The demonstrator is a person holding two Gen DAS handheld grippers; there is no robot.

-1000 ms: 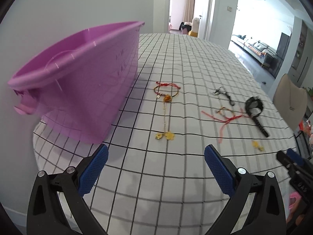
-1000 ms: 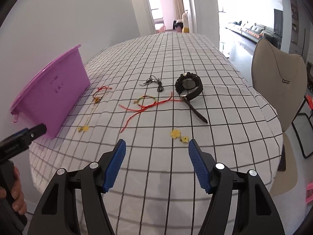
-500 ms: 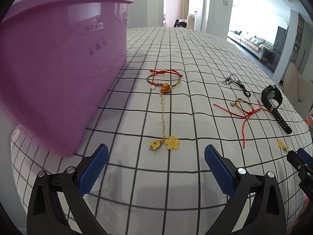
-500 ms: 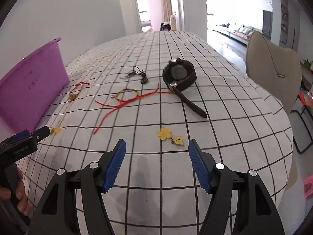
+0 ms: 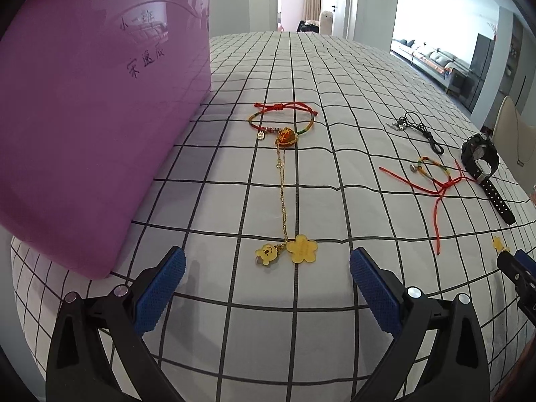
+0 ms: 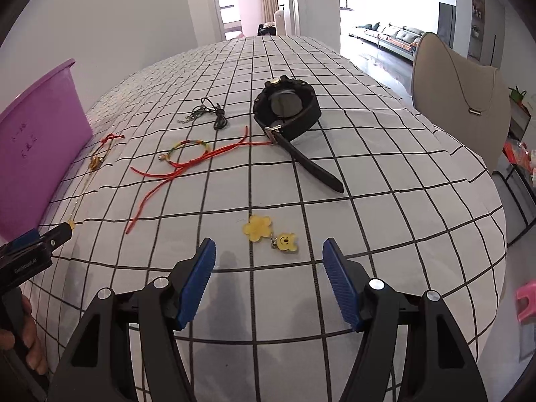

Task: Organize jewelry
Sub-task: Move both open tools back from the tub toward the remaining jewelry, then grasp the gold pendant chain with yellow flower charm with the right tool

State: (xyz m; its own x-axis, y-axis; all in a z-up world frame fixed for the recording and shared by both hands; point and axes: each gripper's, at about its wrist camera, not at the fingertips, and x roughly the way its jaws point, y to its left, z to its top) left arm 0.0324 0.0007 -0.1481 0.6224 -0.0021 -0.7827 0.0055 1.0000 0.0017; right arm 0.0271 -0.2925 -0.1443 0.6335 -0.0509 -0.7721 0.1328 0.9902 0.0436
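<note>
Blue-padded jaws gape wide on both sides, nothing between them! Left gripper (image 5: 267,269) hovers just short of the gold chain's yellow bear and flower charms (image 5: 288,251); right gripper (image 6: 269,261) sits just behind the loose flower-and-bear pair (image 6: 269,232). Further out on the checked tablecloth (image 6: 385,181): red cord bracelet (image 6: 187,157), black watch (image 6: 288,109), a dark tangle (image 6: 211,114), possibly a corded necklace. Purple tub (image 5: 93,107) stands at the left, beside the beaded bracelet (image 5: 284,124).
</note>
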